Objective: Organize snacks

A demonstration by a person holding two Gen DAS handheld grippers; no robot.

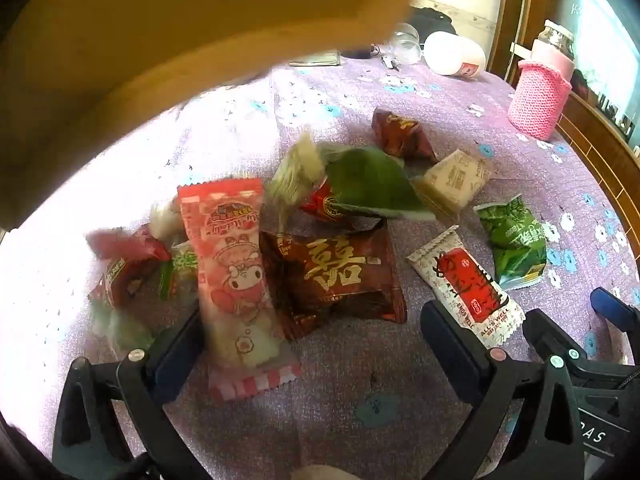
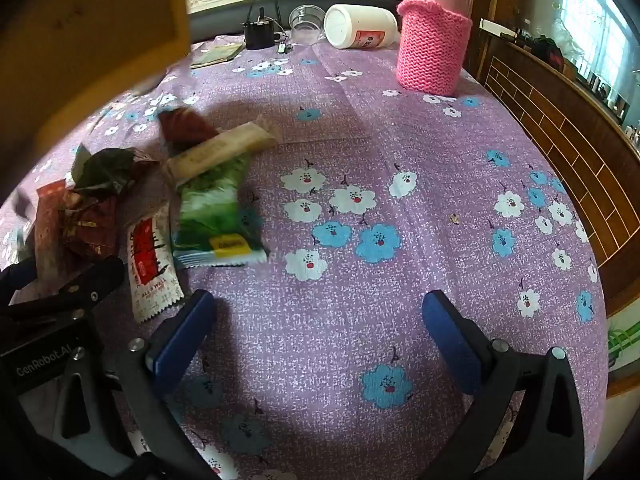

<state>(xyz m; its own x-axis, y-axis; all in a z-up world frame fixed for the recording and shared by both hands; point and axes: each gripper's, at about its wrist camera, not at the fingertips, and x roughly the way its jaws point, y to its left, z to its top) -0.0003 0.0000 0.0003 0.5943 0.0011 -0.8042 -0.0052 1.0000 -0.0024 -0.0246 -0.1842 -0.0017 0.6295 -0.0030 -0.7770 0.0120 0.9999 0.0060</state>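
Looking down the left hand-held gripper [image 1: 308,344], I see its jaws spread wide with nothing held, the pink cartoon packet [image 1: 236,276] lying just beside its left finger. The snacks sit scattered on the flowered worktop [image 2: 360,320]: a dark red packet [image 1: 344,276] in the middle, a white and red sachet [image 1: 468,284] and a green packet [image 1: 514,240] to the right. My right hand-held gripper [image 2: 316,340] is also open, over bare cloth. I judge the pink packet the easiest first pick: I centre the jaws across its narrow width, come low, and close gently so the wrapper does not slip or crush.
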